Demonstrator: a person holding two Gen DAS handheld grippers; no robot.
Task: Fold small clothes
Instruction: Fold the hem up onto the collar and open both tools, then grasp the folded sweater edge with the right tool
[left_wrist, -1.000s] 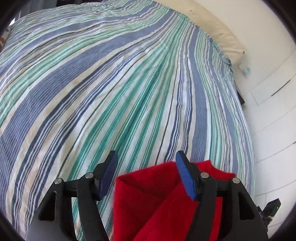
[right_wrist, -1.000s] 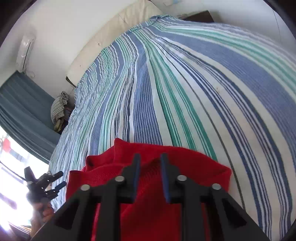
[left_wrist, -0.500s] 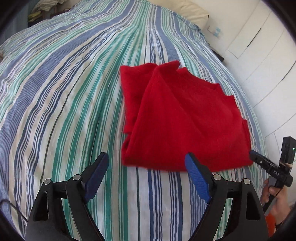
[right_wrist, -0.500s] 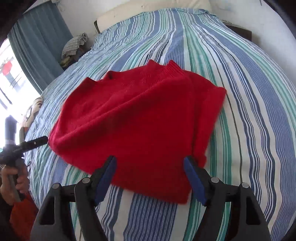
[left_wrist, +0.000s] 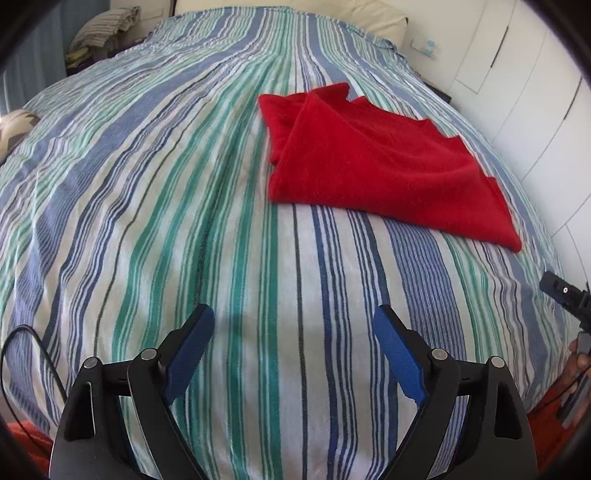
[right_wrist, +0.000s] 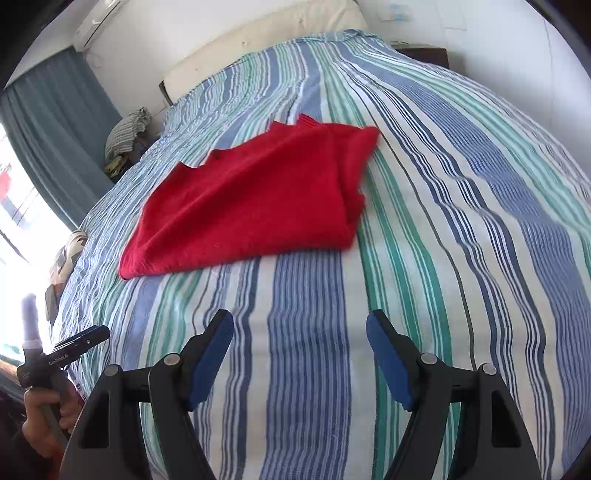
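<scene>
The folded red garment lies flat on the striped bedspread (toward its far half), well apart from both grippers — the left gripper opening, the right gripper spread wide, nothing between either pair of jaws.

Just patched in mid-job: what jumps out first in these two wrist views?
A bright red folded garment lies alone on the blue, green and white striped bedspread, toward the far right in the left wrist view. Near the bottom of each view, the left gripper is opening and the right gripper is open, both clear of the garment with only bedspread between the fingers.
</scene>
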